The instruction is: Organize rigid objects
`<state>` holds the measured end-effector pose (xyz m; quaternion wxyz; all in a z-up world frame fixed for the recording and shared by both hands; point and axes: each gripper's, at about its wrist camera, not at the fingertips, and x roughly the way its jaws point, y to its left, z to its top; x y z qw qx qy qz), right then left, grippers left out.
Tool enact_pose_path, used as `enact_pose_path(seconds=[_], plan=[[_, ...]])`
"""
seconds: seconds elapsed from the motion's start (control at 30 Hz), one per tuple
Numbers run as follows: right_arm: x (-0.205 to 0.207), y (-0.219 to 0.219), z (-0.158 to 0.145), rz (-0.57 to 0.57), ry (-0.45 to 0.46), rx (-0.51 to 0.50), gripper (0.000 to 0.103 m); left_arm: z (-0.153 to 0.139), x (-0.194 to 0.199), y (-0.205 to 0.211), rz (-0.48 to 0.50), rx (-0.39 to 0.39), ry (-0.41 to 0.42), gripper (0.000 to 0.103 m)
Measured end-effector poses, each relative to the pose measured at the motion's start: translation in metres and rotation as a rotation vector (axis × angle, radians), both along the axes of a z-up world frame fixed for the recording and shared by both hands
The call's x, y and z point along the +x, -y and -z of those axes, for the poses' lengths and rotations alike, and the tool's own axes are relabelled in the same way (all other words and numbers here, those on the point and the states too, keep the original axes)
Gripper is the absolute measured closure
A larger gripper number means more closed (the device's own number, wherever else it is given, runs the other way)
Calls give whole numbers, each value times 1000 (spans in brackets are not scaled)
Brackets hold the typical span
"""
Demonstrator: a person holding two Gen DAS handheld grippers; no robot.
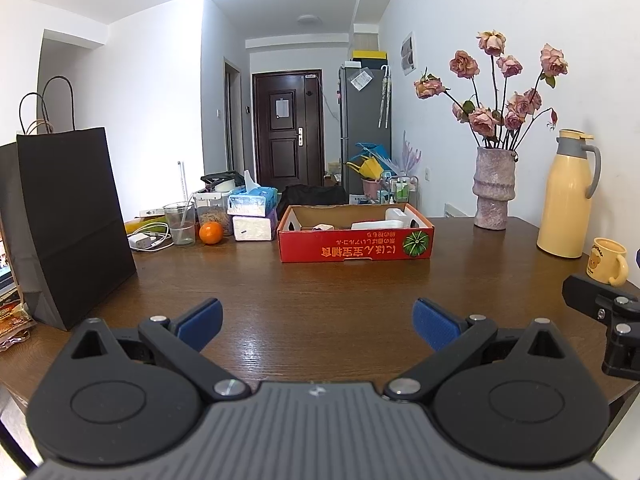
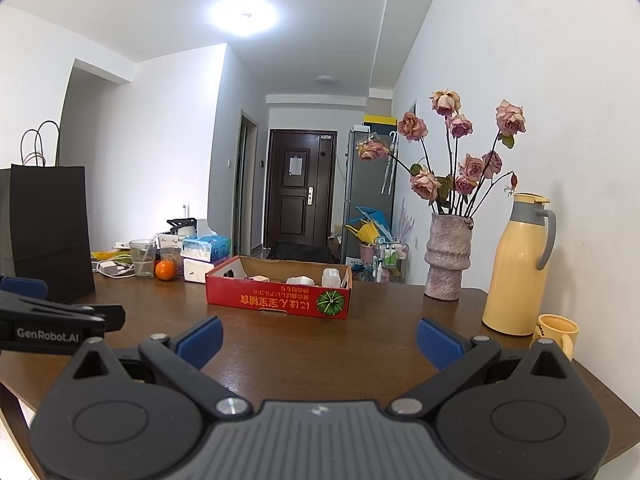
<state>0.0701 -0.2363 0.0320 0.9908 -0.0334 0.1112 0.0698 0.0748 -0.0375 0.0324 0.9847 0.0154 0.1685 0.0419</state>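
Note:
A red cardboard box [image 1: 356, 246] [image 2: 276, 300] sits on the brown wooden table [image 1: 320, 292] [image 2: 304, 344], holding several white items [image 1: 378, 224] [image 2: 300, 280]. My left gripper [image 1: 316, 322] hovers over the near part of the table with its blue pads wide apart and nothing between them. My right gripper [image 2: 318, 340] is likewise open and empty, facing the box. A side part of the right gripper's body shows at the right edge of the left wrist view, and the left gripper's body shows at the left edge of the right wrist view.
A black paper bag [image 1: 68, 224] [image 2: 48, 232] stands at the left. Behind it lie a glass [image 1: 180, 224], an orange [image 1: 211, 233], tissue boxes [image 1: 252, 204] and a charger. At the right stand a vase of dried roses [image 1: 494, 188] [image 2: 446, 256], a yellow thermos [image 1: 564, 196] [image 2: 516, 268] and a yellow mug [image 1: 606, 260] [image 2: 556, 332].

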Motion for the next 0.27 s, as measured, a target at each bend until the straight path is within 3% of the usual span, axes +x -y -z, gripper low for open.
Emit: enact_pose_path(seconds=[0.27], plan=[[10,-2,6,-2,-23,-6,0,7,13,-5,2,-25,-18,0]])
